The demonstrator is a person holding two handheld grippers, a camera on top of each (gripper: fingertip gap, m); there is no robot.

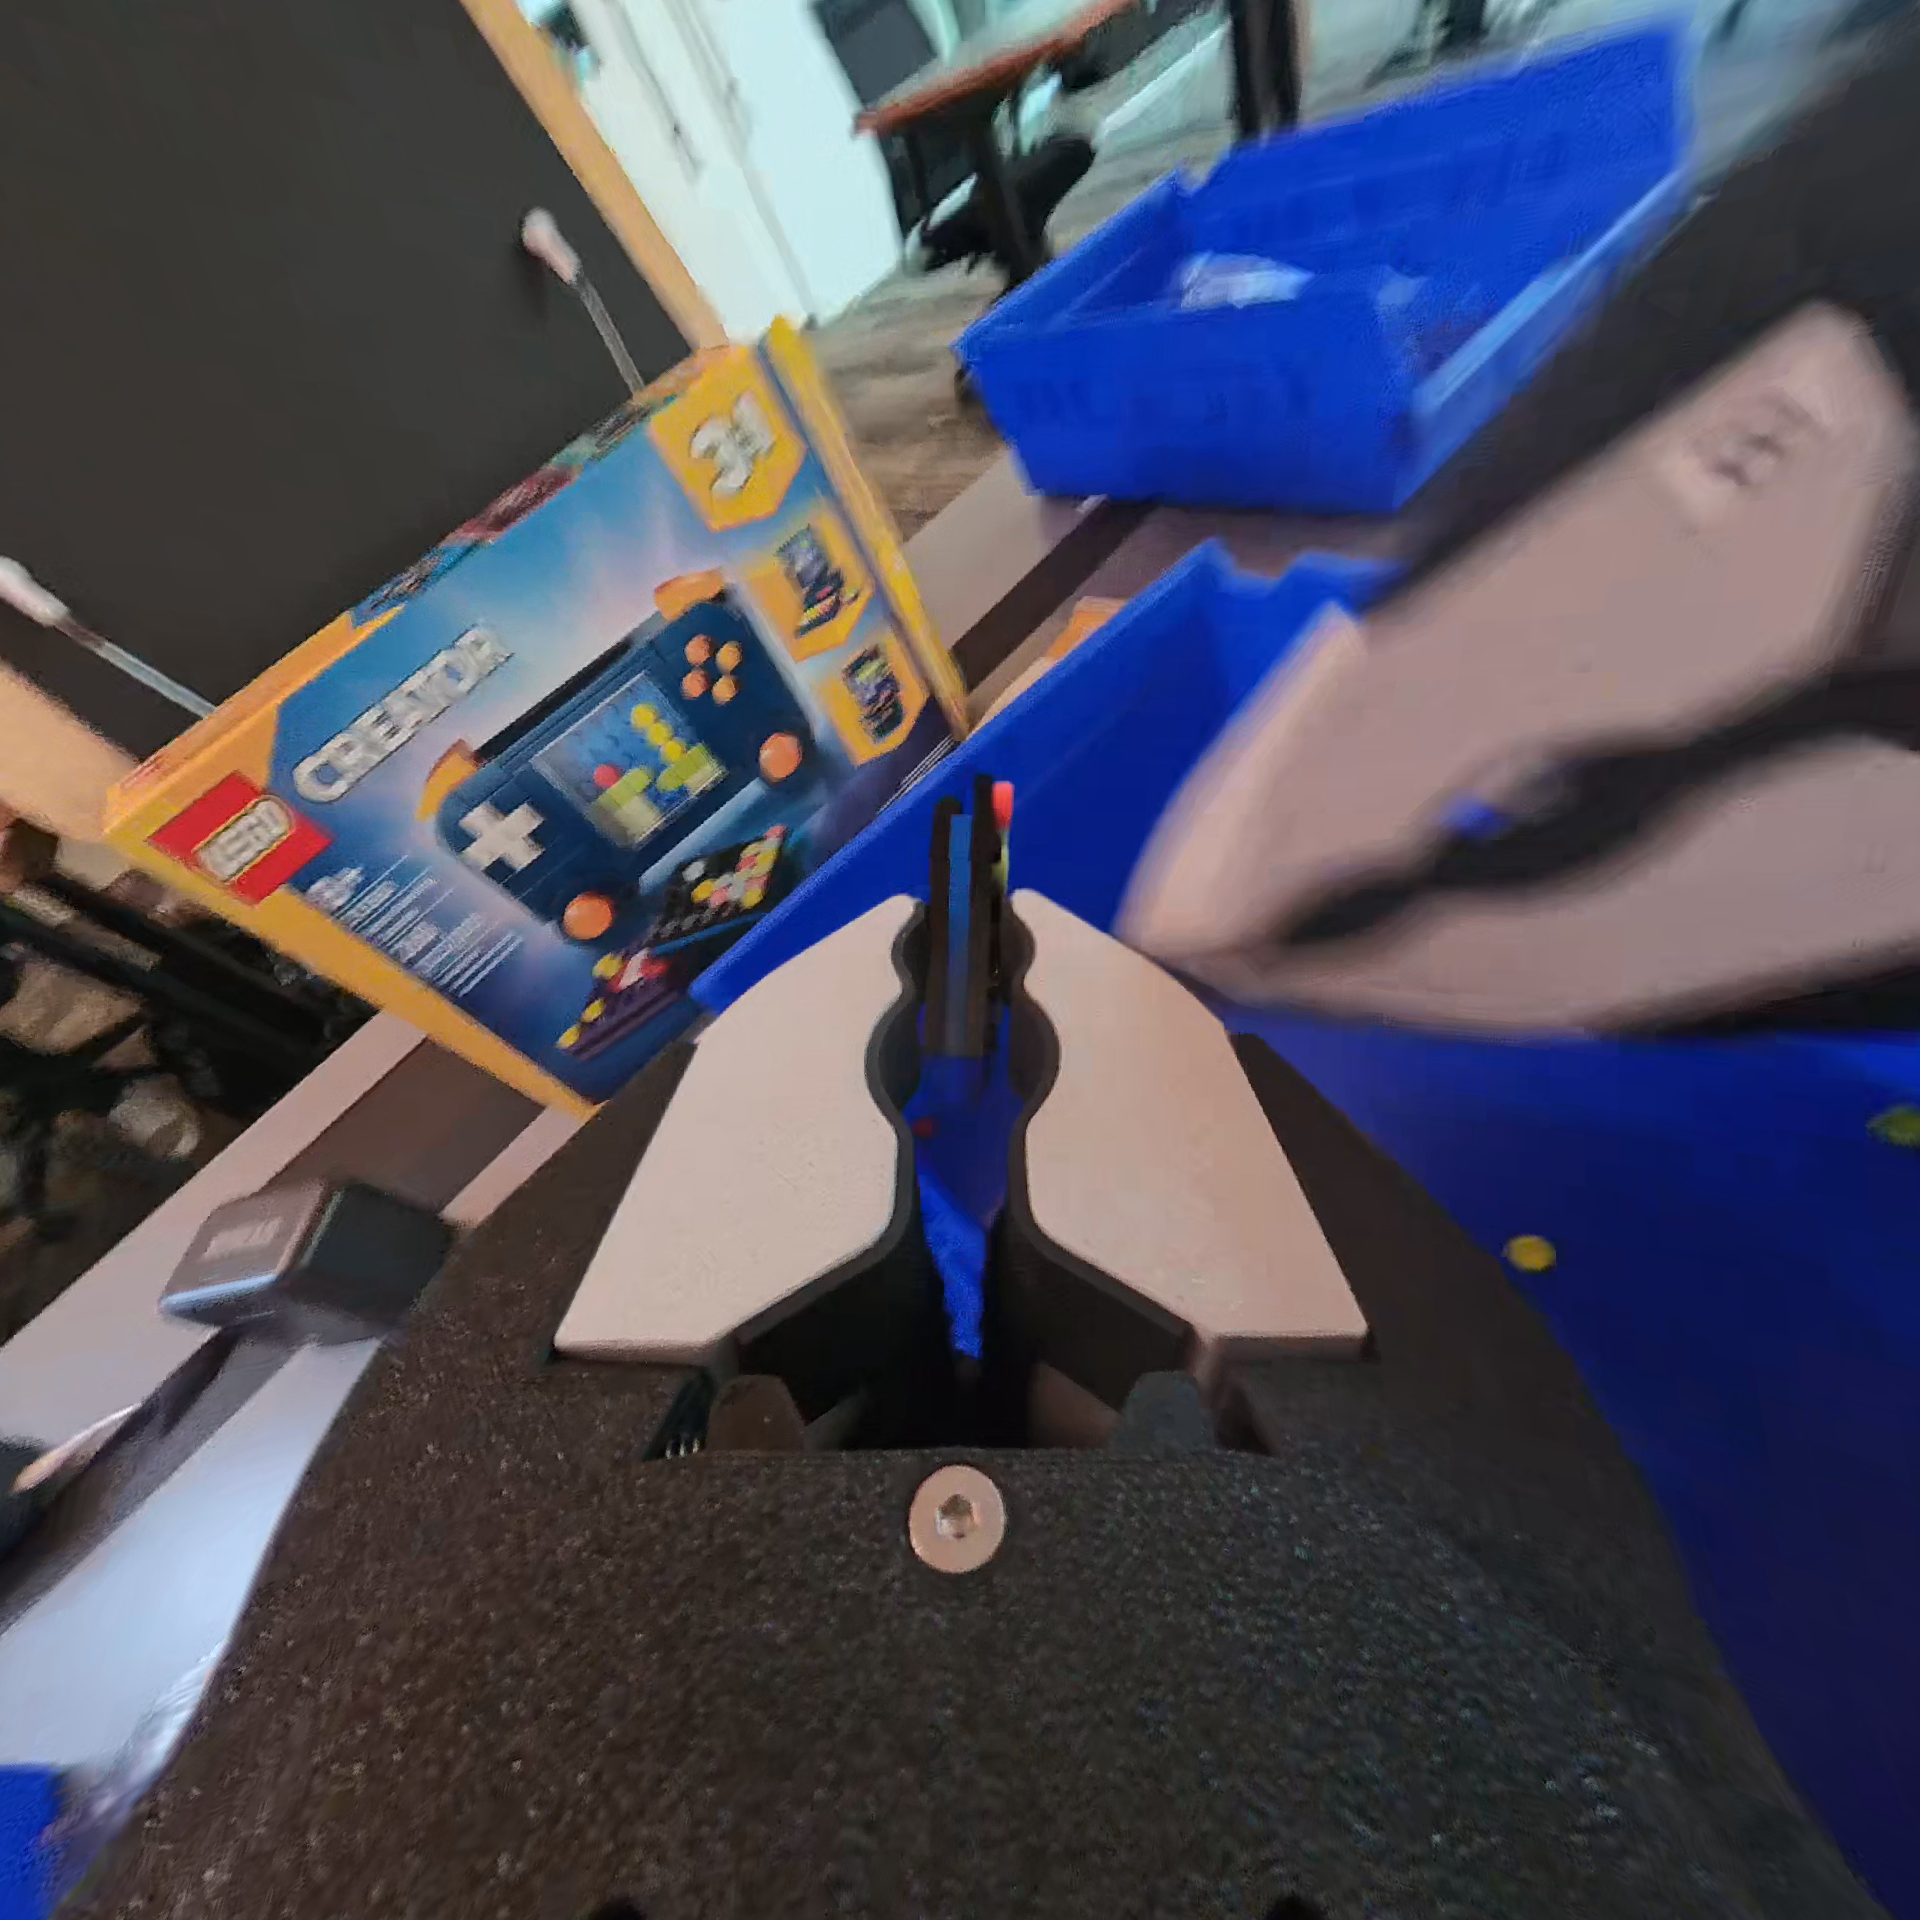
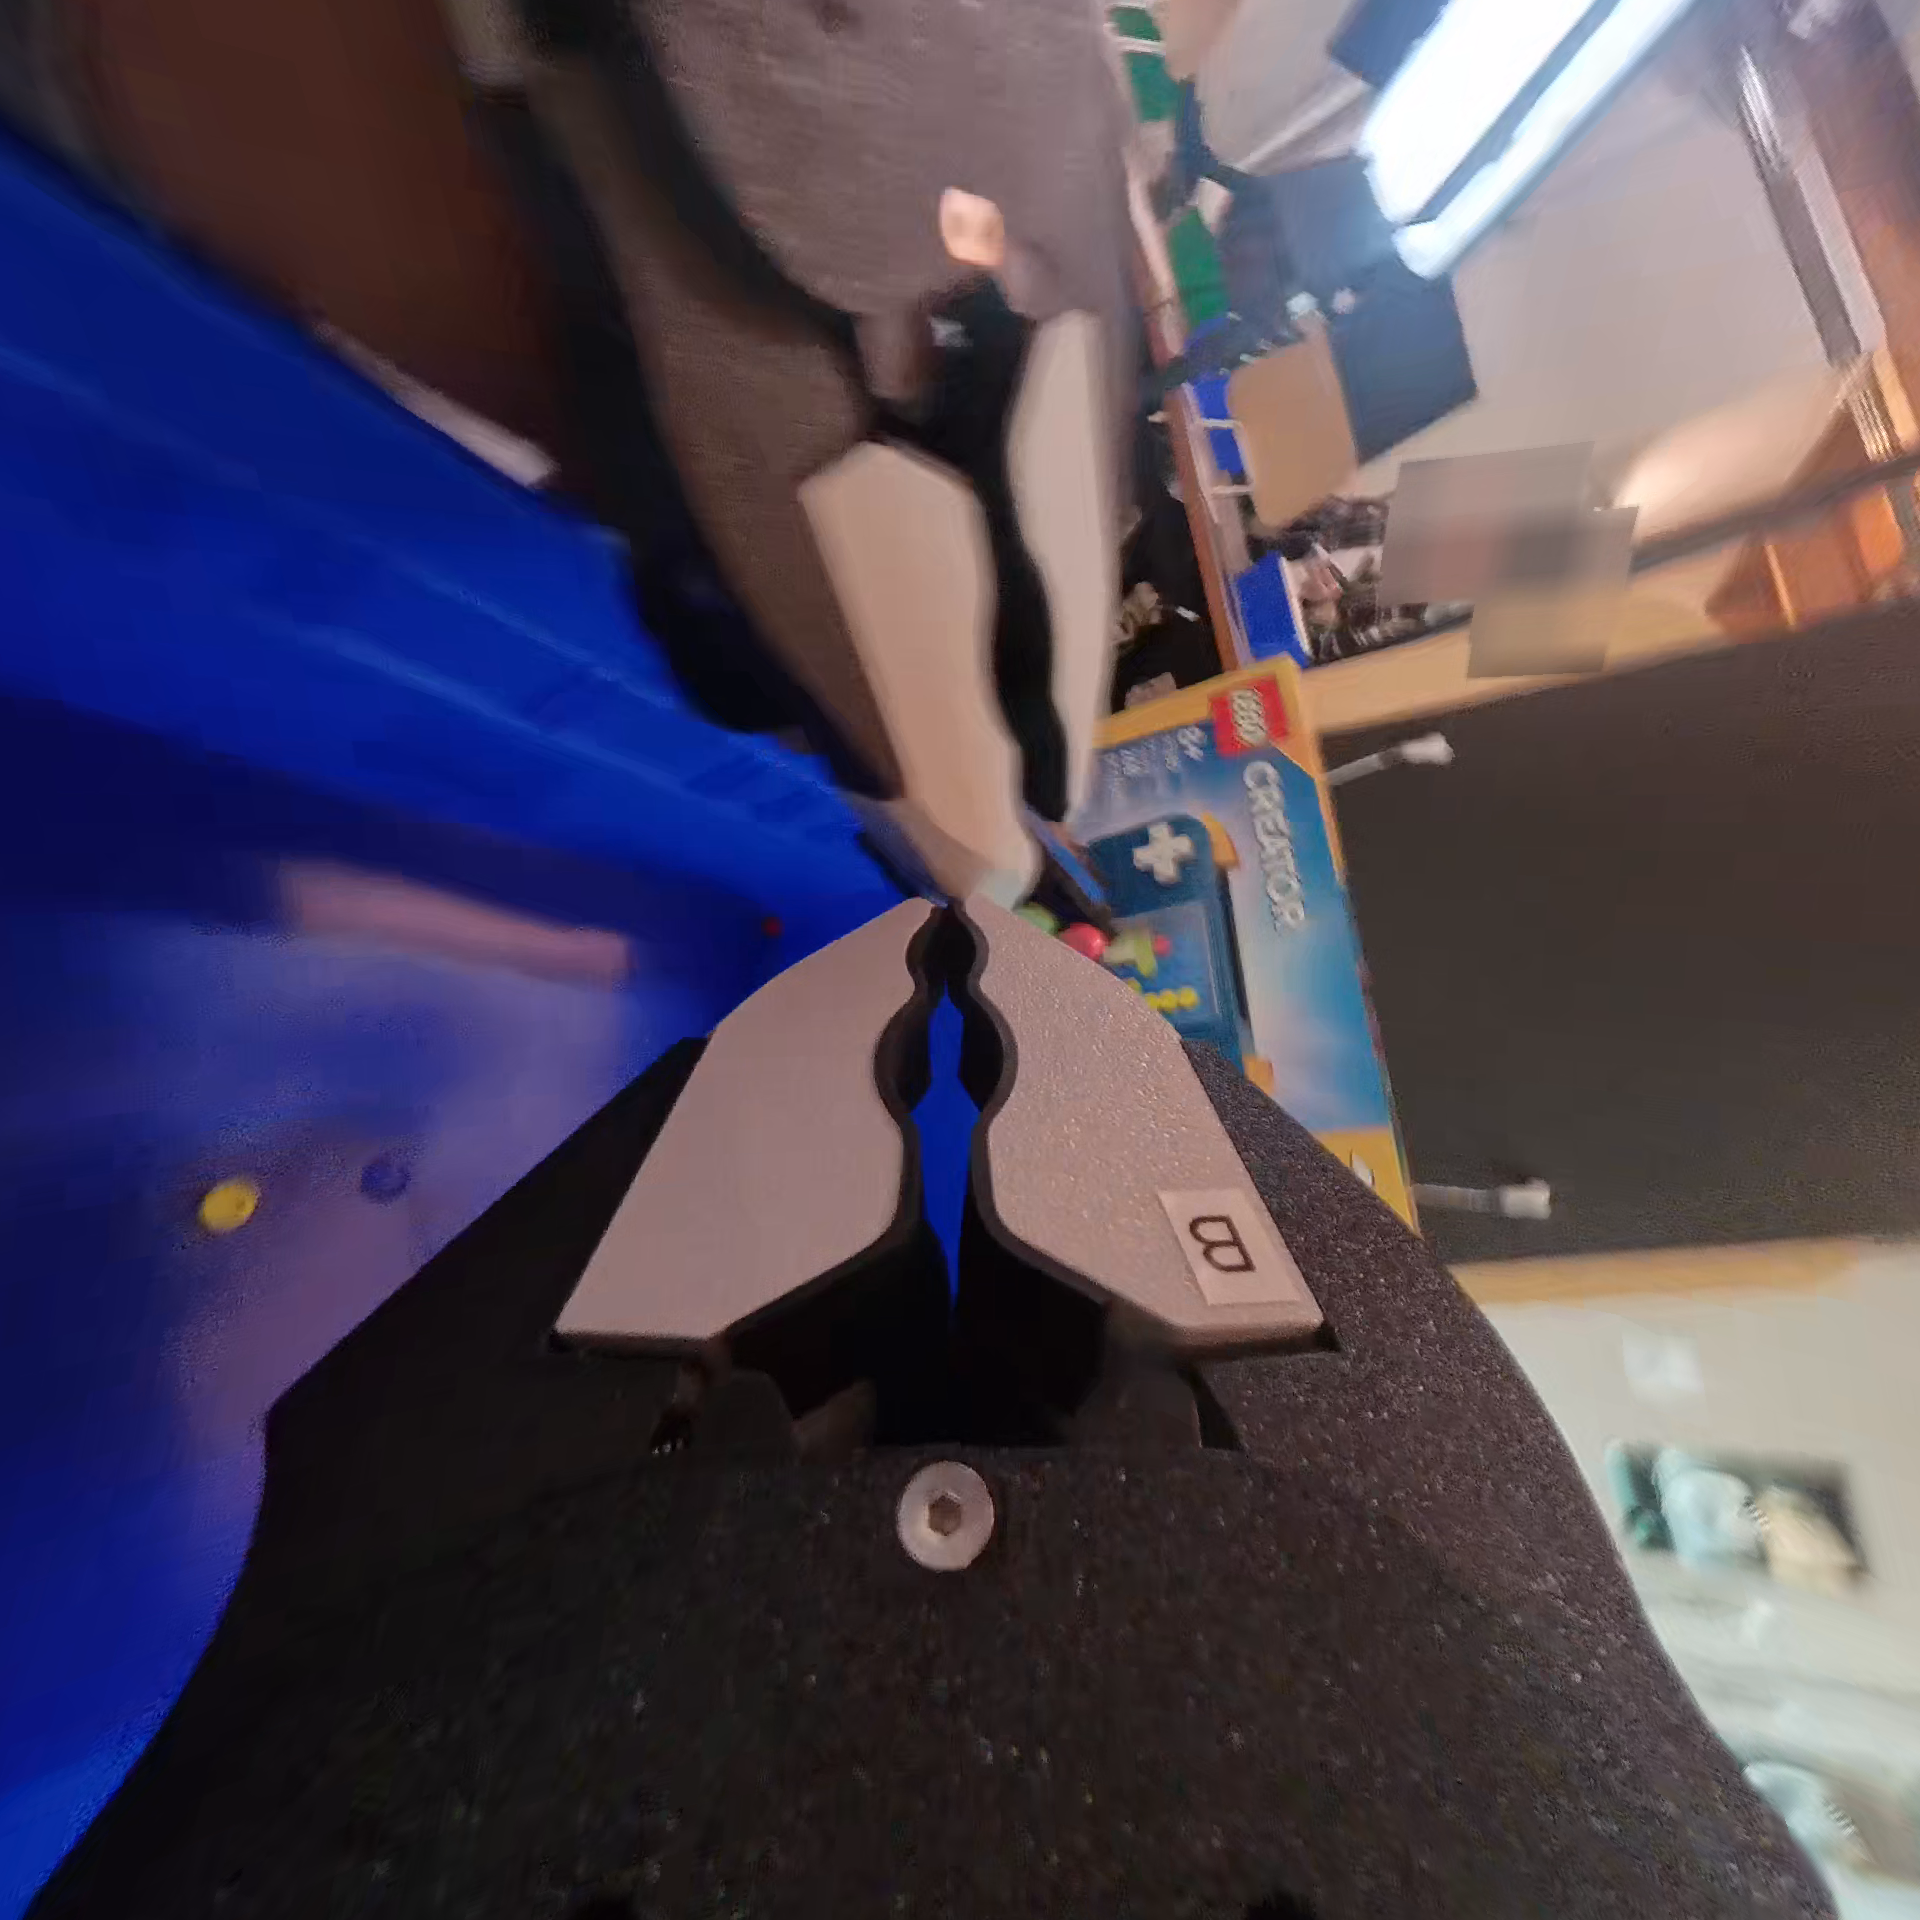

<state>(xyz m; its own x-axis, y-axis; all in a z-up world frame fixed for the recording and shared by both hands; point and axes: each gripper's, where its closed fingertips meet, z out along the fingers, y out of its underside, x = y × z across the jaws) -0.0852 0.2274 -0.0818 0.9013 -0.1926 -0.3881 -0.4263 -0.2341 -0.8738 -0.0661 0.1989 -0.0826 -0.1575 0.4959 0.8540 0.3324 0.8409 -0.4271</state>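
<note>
My left gripper (image 1: 966, 914) is shut on a thin stack of black and blue brick plates (image 1: 968, 862) with a red-orange tip, held upright over a blue bin (image 1: 1091, 748). My right gripper (image 2: 951, 920) is shut with nothing visible between its fingers. It hovers just short of the left gripper (image 2: 1023, 862), whose held piece shows coloured studs (image 2: 1086, 940). In the left wrist view the right gripper (image 1: 1247, 925) is a blurred shape close on the right.
A colourful toy brick box (image 1: 540, 727) stands tilted on the table behind the bin, also seen in the right wrist view (image 2: 1247, 935). A second blue bin (image 1: 1299, 343) sits farther back. Loose studs (image 1: 1527, 1252) lie in the near bin. A small black device (image 1: 312, 1247) rests on the table. Less than 4 cm separates the two grippers' tips.
</note>
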